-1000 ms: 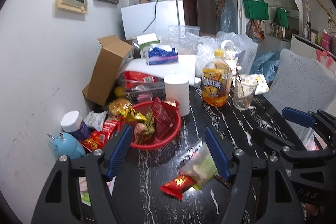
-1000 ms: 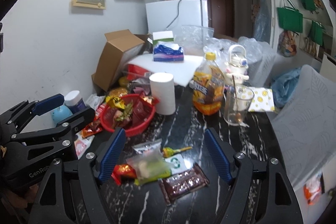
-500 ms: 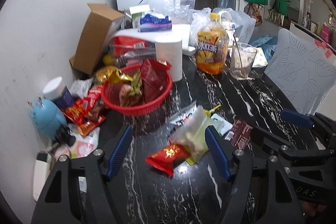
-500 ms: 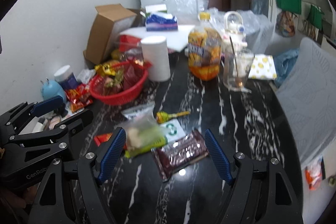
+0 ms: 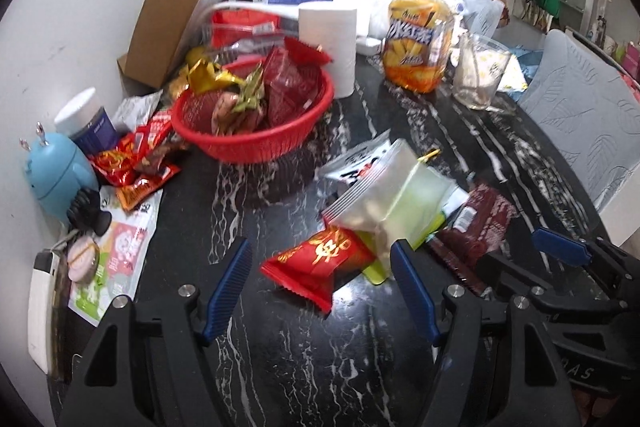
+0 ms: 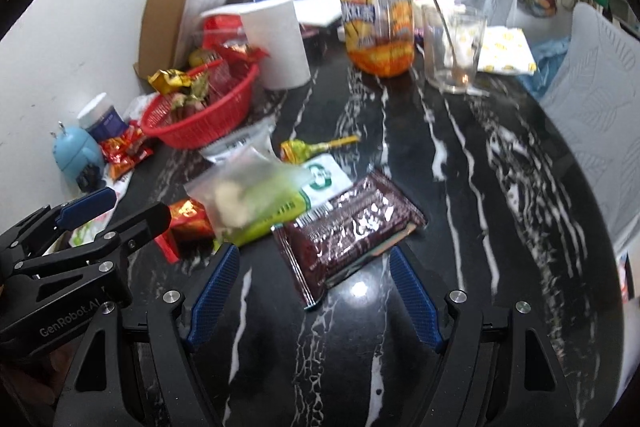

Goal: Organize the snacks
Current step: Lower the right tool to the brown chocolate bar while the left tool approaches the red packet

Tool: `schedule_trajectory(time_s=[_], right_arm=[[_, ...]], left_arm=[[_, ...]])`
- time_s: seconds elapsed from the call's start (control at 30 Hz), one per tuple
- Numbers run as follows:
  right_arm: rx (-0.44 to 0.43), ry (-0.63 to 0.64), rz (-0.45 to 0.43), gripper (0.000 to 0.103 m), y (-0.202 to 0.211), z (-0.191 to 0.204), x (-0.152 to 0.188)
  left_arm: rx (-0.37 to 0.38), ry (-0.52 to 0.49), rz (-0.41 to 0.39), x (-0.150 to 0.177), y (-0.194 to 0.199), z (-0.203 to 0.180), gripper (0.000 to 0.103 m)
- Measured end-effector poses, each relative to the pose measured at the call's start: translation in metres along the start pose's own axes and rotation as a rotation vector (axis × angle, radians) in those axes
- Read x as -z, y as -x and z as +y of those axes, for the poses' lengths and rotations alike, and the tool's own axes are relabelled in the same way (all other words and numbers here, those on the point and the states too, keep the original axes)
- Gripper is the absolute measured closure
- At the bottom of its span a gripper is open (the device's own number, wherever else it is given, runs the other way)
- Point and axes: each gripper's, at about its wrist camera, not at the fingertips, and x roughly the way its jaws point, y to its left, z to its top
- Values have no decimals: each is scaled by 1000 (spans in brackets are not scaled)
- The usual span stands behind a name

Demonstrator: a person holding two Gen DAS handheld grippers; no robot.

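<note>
Both my grippers hang over the snack pile, jaws spread and holding nothing.

My left gripper (image 5: 320, 287) stands released, with the red packet (image 5: 320, 263) lying on the black marble table (image 5: 320, 367) between its blue fingers (image 5: 228, 287). At one o'clock from that packet, resting partly on it, lies the clear zip bag (image 5: 392, 199). My right gripper (image 6: 312, 295) is likewise released around the near end of the dark maroon packet (image 6: 348, 231). At eleven o'clock from there sits the red basket (image 6: 200, 123), heaped with wrappers; a yellow-green lollipop (image 6: 308, 149) lies at twelve. Beyond stand the paper roll (image 6: 276, 43), the orange juice jug (image 6: 376, 19) and a glass (image 6: 454, 47) with a spoon in it.
</note>
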Motion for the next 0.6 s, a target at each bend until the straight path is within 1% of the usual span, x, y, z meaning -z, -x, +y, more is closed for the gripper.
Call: schedule_trajectory(time_s=[0.17, 0.4, 0.6], right_arm=[[15, -30, 30, 25, -15, -5, 0], [7, -66, 70, 25, -29, -11, -1], [9, -86, 89, 25, -39, -16, -5]], left_arm=[[-2, 19, 40, 3, -16, 6, 32], [34, 27, 116, 8, -39, 10, 32], [55, 35, 134, 13, -44, 12, 32]])
